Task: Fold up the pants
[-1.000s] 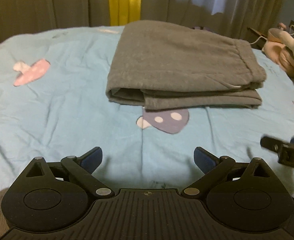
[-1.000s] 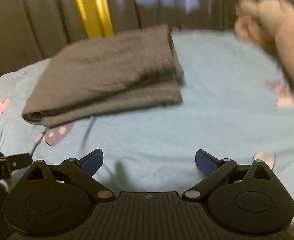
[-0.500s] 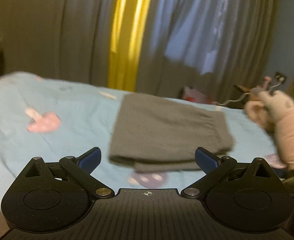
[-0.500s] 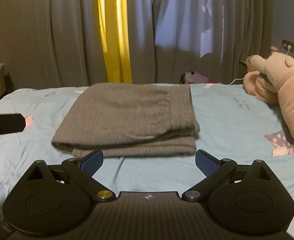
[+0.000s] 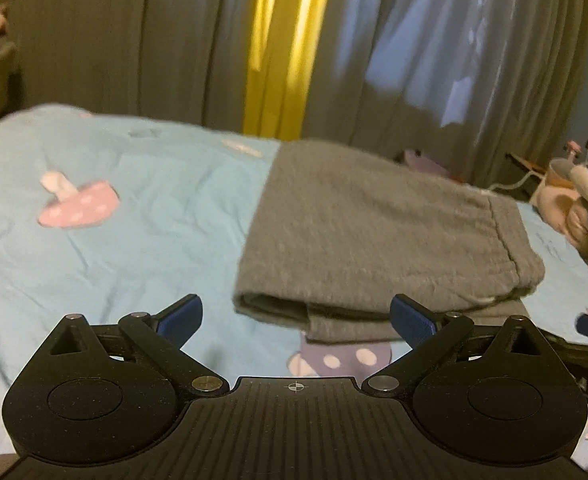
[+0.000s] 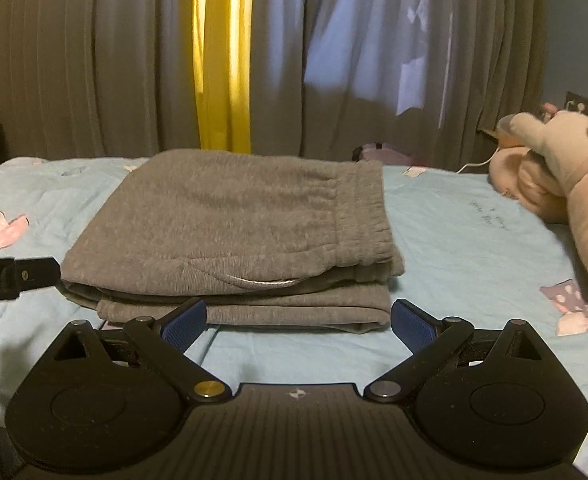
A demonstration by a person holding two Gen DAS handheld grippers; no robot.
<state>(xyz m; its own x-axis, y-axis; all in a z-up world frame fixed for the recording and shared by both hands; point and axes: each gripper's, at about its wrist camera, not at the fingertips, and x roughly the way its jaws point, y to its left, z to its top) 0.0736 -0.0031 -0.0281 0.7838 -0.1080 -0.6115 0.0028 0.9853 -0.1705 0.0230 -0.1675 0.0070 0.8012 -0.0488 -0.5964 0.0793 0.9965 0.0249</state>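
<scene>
Both grippers have lifted and drawn back from the pants (image 6: 234, 236), which lie folded in a neat stack on the bed (image 6: 465, 240), at twelve o'clock. The left gripper (image 5: 295, 316) and right gripper (image 6: 297, 318) hold nothing, jaws spread. The folding looks finished.

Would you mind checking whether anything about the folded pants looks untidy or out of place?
Mostly neat: the pants lie folded in a flat stack on the bed. One small thing: a white drawstring pokes out between the layers at the front edge. Both grippers are open and clear of the fabric.
</scene>
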